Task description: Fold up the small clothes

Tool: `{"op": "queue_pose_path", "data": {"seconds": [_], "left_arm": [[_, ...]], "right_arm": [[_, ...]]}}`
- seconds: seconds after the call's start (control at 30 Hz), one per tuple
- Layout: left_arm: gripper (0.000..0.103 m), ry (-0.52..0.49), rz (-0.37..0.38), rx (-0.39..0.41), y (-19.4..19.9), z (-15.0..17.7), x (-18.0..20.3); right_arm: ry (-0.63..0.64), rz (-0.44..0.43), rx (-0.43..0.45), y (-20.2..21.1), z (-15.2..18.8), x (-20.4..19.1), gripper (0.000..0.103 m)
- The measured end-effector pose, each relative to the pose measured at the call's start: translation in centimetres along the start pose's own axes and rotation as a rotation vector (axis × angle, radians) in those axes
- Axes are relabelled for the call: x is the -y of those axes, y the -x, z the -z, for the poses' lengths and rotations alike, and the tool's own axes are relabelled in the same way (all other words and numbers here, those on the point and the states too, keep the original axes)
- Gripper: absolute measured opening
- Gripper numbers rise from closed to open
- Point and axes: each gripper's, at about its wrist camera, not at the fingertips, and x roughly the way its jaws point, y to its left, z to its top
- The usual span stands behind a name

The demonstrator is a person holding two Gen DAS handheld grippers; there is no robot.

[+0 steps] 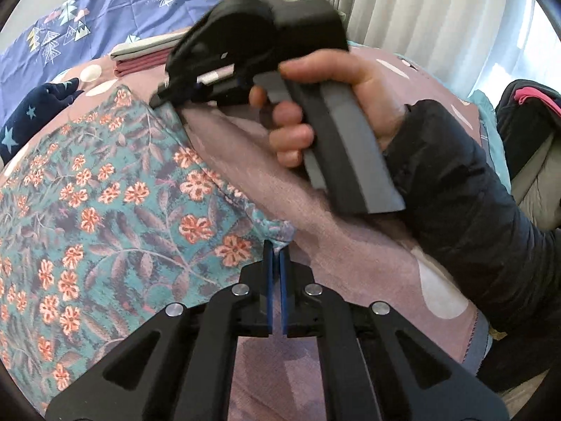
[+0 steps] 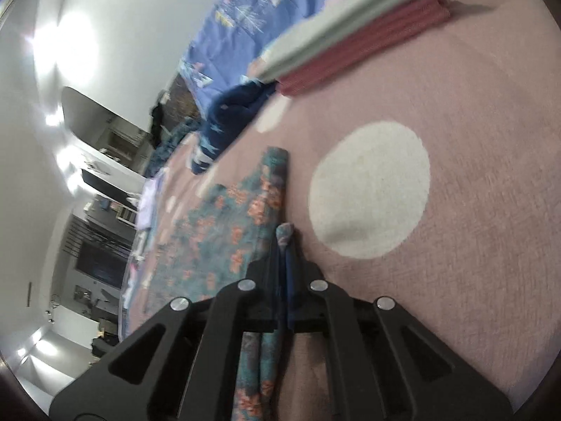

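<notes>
A teal floral garment with orange flowers lies spread on the pink bedspread. My left gripper is shut on its near right corner. My right gripper, held in a bare hand, is shut on the garment's far edge; its tips are blurred. In the right wrist view the garment runs along the left, and my right gripper pinches a bunched edge of it between its blue pads. The pink bedspread has white dots.
A stack of folded clothes, pale green over pink, sits at the far side. A navy star-print garment lies to the left. A blue patterned sheet lies behind. Curtains and a dark bag are at right.
</notes>
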Motion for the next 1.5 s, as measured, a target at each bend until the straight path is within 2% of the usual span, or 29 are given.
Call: {"op": "queue_pose_path", "data": {"seconds": [0.1, 0.13, 0.17, 0.23, 0.27, 0.33, 0.4, 0.43, 0.5, 0.57, 0.6, 0.63, 0.67, 0.7, 0.77, 0.8, 0.97, 1.07, 1.17, 1.23, 1.33, 1.37, 1.5], "left_arm": [[0.003, 0.014, 0.016, 0.000, 0.1, 0.1, -0.2], [0.003, 0.013, 0.013, 0.000, 0.2, 0.3, 0.0], [0.003, 0.006, 0.007, 0.000, 0.2, 0.3, 0.0], [0.011, -0.021, -0.012, 0.000, -0.1, 0.1, 0.1], [0.020, -0.031, -0.015, 0.000, -0.1, 0.2, 0.4], [0.028, -0.058, -0.029, -0.002, -0.2, 0.1, 1.2], [0.031, -0.097, -0.064, -0.005, -0.6, -0.1, 1.8], [0.031, -0.115, -0.080, -0.004, -0.8, -0.3, 2.0], [0.029, -0.138, -0.093, 0.003, -1.1, -0.6, 2.2], [0.012, -0.128, -0.063, 0.015, -0.9, -0.6, 2.0], [0.011, -0.114, -0.034, 0.018, -0.8, -0.6, 1.7], [0.010, -0.104, 0.000, 0.019, -0.8, -0.5, 1.5], [0.010, -0.099, 0.026, 0.010, -1.1, -0.3, 1.4], [0.010, -0.102, 0.027, 0.005, -1.3, -0.2, 1.4], [0.010, -0.110, 0.022, 0.005, -1.6, 0.0, 1.6], [0.010, -0.102, 0.028, 0.005, -1.5, 0.0, 1.5], [0.012, -0.057, 0.027, 0.022, -0.8, 0.4, 1.2], [0.031, -0.037, 0.036, 0.049, 1.1, 1.3, 0.2], [0.035, -0.017, -0.007, 0.099, 4.0, 3.1, -1.1], [0.035, 0.053, -0.044, 0.138, 7.0, 5.2, -2.9], [0.036, 0.204, -0.135, 0.202, 12.0, 9.4, -7.3], [0.036, 0.255, -0.170, 0.223, 13.8, 10.9, -8.9], [0.036, 0.508, -0.344, 0.292, 21.0, 18.6, -16.9]], "right_arm": [[0.005, 0.004, 0.020, 0.5, 0.1, 0.0, 0.014], [-0.003, -0.017, 0.009, 0.5, 0.1, 0.1, 0.026], [-0.004, -0.047, -0.007, 0.5, 0.2, 0.1, 0.031], [0.050, -0.059, -0.038, 0.5, 0.4, -0.5, 0.052], [0.095, -0.044, -0.056, 0.2, 0.7, -1.2, 0.055], [0.210, 0.068, -0.075, -1.0, 1.4, -2.8, 0.054], [0.273, 0.151, -0.059, -1.9, 2.0, -3.7, 0.022], [0.269, 0.165, -0.060, -2.2, 2.0, -3.7, 0.007], [0.203, 0.126, -0.031, -1.8, 1.4, -3.0, 0.006], [0.186, 0.084, 0.021, -0.5, 1.2, -3.1, 0.006], [0.193, 0.074, 0.049, 0.1, 1.1, -3.2, 0.006], [0.204, 0.091, 0.065, 0.1, 1.0, -3.2, 0.006], [0.207, 0.162, 0.066, -0.6, 0.7, -2.5, 0.003], [0.185, 0.200, 0.048, -1.1, 0.5, -1.7, 0.003], [0.108, 0.154, 0.014, -1.4, 0.0, -0.1, 0.001], [0.086, 0.113, 0.025, -0.9, -0.2, 0.3, 0.001], [0.109, 0.118, 0.068, 0.3, 0.4, -0.2, 0.008], [0.105, 0.102, 0.094, 1.3, 0.8, 0.0, 0.012], [0.095, 0.093, 0.105, 1.5, 0.9, 0.3, 0.013], [0.088, 0.097, 0.101, 1.2, 0.8, 0.2, 0.013], [0.105, 0.140, 0.092, 1.1, 0.9, -0.7, 0.014], [0.124, 0.161, 0.091, 1.3, 1.1, -1.4, 0.017], [0.242, 0.197, 0.101, 3.3, 3.4, -5.6, 0.019]]}}
